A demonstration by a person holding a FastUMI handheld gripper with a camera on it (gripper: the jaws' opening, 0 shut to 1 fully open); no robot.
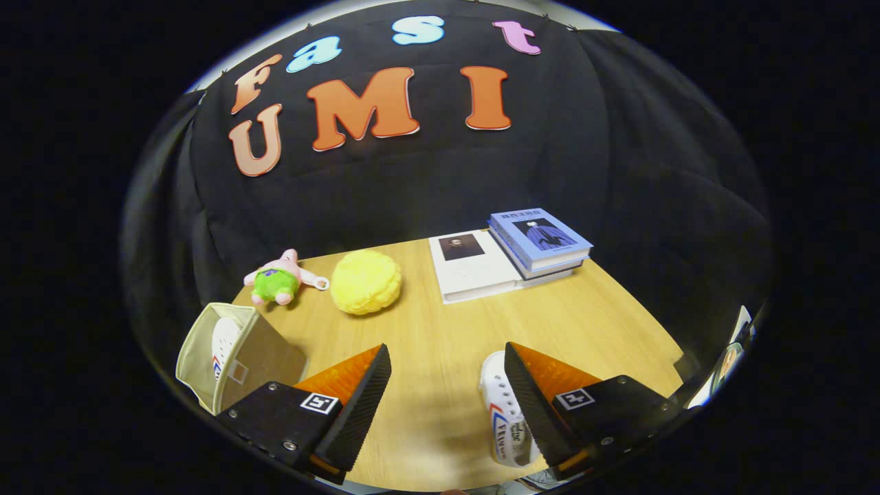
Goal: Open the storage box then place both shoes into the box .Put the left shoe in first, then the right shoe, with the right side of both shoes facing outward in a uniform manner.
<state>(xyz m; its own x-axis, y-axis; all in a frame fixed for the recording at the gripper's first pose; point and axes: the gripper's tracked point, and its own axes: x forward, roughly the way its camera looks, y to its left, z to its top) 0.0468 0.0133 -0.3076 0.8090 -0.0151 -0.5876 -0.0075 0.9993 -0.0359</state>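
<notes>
While gripper (447, 392) gaped wide, empty — judged white shoe (505, 419) beside right finger light, stiff; best pinched at heel collar.

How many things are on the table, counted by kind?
Shoes: 2, one in the storage box, one on the table by the right finger
Boxes: 1
Books: 2
Soft toys: 2
Total: 7
The gripper is open.

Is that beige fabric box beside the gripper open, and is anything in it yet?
Open: the beige fabric storage box shows its mouth, and a white shoe sits inside. The gripper is open; a second white shoe lies by one finger.
</notes>
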